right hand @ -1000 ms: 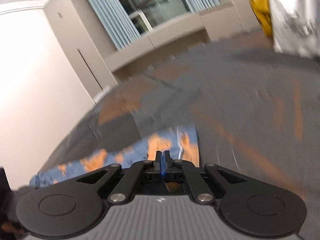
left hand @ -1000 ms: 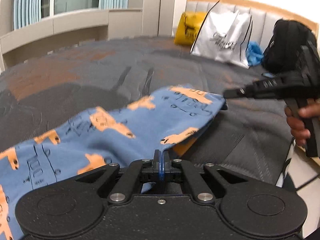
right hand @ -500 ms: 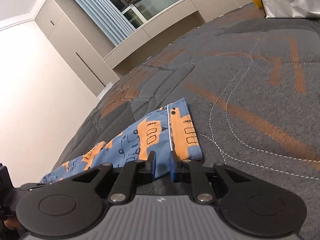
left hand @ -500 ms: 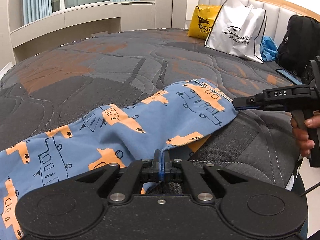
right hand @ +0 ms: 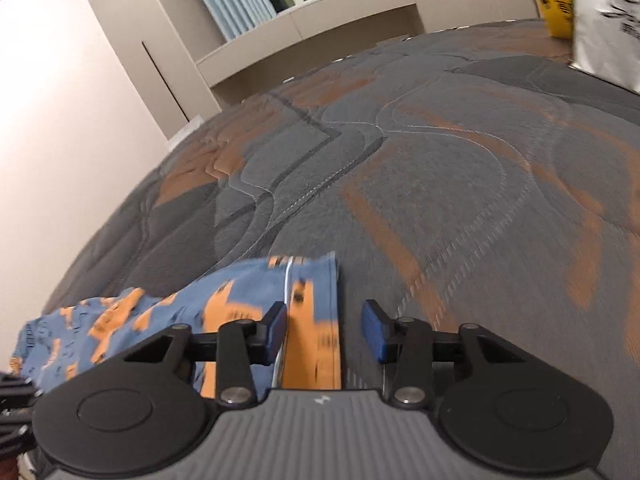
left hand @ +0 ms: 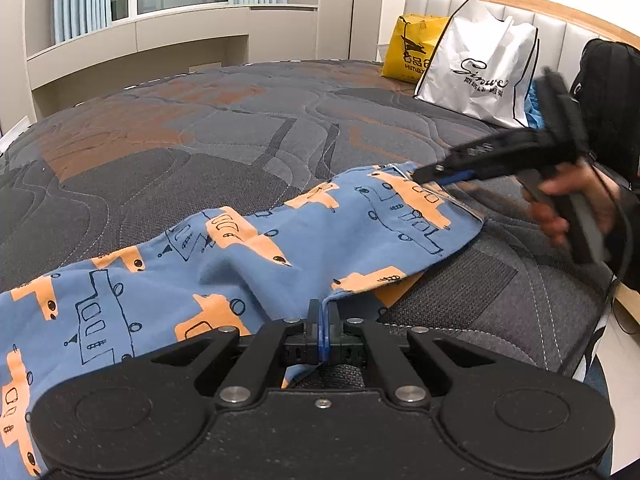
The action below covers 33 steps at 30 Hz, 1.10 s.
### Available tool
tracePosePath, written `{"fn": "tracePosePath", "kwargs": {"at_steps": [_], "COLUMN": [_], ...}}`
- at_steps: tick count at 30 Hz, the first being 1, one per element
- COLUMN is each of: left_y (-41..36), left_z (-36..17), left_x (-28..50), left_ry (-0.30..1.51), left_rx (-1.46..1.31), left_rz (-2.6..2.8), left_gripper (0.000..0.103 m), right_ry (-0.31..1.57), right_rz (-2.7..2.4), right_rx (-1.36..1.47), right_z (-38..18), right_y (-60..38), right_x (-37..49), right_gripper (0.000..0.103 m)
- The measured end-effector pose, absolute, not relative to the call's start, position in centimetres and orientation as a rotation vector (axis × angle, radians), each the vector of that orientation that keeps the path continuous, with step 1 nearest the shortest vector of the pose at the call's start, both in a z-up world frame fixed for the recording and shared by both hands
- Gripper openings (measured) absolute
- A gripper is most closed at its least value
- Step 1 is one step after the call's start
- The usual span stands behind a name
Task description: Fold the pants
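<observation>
The blue pants (left hand: pixel 248 264) are lying stretched along the near edge of the bed (left hand: pixel 240 128), toward its headboard corner. The left gripper (left hand: pixel 323 320) is pinching a raised fold of the cloth, jaws together on it. The right gripper (right hand: pixel 324 330) is opening, jaws apart and pressing nothing, with the hem end lying between and below them. To do this well, I'd say the right hand should be settling squarely over both layers at the hem before clamping.

Both wrist views look low and close across the bed (left hand: pixel 248 128), sharing the pants (left hand: pixel 256 264).
</observation>
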State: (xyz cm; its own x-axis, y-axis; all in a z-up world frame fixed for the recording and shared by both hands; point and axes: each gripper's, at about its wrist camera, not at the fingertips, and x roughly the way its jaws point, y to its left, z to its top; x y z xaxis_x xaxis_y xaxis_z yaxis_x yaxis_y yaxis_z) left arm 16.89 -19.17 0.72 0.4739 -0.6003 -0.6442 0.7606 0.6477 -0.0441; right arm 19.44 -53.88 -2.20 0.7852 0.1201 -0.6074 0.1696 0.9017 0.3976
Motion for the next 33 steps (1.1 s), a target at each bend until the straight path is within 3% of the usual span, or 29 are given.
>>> {"fn": "tracePosePath", "kwargs": {"at_steps": [1, 2, 13, 22, 25, 26, 27, 29, 33], "left_y": [-19.1, -19.0, -14.3, -16.1, -16.1, -15.9, -15.8, -15.8, -19.0], "left_z": [0.8, 0.9, 5.3, 1.8, 2.3, 2.8, 3.3, 4.5, 6.1], "left_x": [16.9, 16.9, 15.8, 14.4, 15.3, 15.8, 16.3, 17.6, 21.3], "left_ry": [0.672, 0.667, 0.562, 0.703, 0.740, 0.742, 0.740, 0.715, 0.680], "left_rx": [0.261, 0.257, 0.218, 0.313, 0.265, 0.230, 0.194, 0.124, 0.099], "left_rz": [-0.842, -0.839, -0.745, -0.864, -0.903, -0.910, -0.911, -0.908, -0.924], "left_gripper": [0.000, 0.000, 0.000, 0.002, 0.027, 0.036, 0.046, 0.059, 0.061], "right_ry": [0.675, 0.675, 0.553, 0.738, 0.736, 0.718, 0.694, 0.647, 0.607], "right_rz": [-0.032, -0.039, 0.076, 0.061, 0.058, 0.055, 0.051, 0.035, 0.017], "right_rx": [0.453, 0.451, 0.329, 0.308, 0.279, 0.271, 0.269, 0.261, 0.288], "right_z": [-2.0, -1.8, 5.7, 0.7, -0.5, -0.5, -0.4, -0.2, -0.7], "right_y": [-54.0, -53.9, -50.0, -49.7, -49.7, -49.8, -49.9, -50.2, -50.7], "right_x": [20.3, 20.7, 21.6, 24.5, 23.9, 23.3, 22.6, 20.7, 16.7], "right_gripper": [0.013, 0.005, 0.005, 0.005, 0.015, 0.025, 0.045, 0.062, 0.072]}}
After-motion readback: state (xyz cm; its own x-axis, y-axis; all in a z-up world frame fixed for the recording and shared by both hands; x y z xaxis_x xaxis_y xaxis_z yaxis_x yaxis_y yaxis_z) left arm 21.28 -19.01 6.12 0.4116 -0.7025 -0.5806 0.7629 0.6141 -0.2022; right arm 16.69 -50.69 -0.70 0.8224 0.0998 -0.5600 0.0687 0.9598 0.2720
